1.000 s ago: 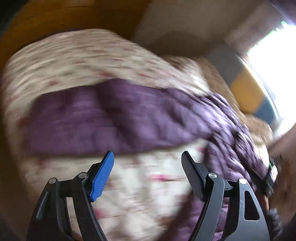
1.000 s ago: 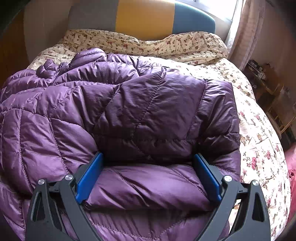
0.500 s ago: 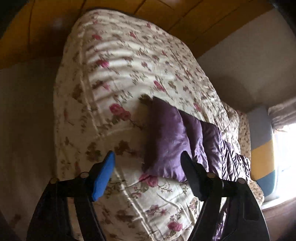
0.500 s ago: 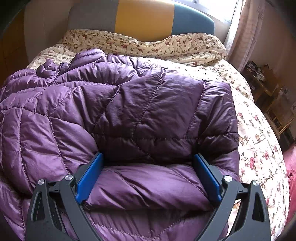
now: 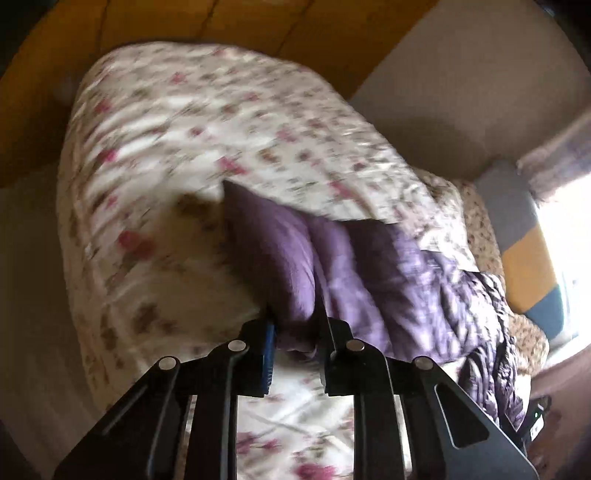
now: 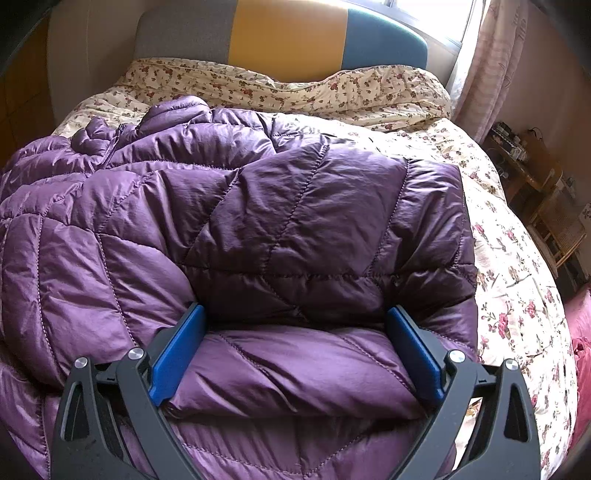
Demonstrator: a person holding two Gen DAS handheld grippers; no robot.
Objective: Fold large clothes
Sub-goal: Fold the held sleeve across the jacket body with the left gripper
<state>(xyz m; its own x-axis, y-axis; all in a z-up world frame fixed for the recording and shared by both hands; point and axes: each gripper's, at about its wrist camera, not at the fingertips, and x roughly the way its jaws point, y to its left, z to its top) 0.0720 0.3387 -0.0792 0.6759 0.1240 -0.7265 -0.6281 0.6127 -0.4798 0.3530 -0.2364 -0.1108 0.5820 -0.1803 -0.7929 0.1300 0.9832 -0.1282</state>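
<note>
A purple quilted puffer jacket (image 6: 258,229) lies on a bed covered with a floral duvet (image 6: 517,280). In the right wrist view one part is folded over the body. My right gripper (image 6: 295,325) is open, its blue pads either side of a padded fold of the jacket near me. In the left wrist view a sleeve of the jacket (image 5: 280,251) stretches out across the duvet (image 5: 184,129). My left gripper (image 5: 295,328) is shut on the end of that sleeve.
A headboard in grey, yellow and blue (image 6: 288,37) stands at the far end, with a bright window and curtain (image 6: 491,62) on the right. Wooden furniture (image 6: 532,173) stands right of the bed. Wood flooring (image 5: 221,22) lies beyond the bed's foot.
My left gripper swung over the bed, reached the sleeve end and closed on it. The right gripper stayed still and open around the fold.
</note>
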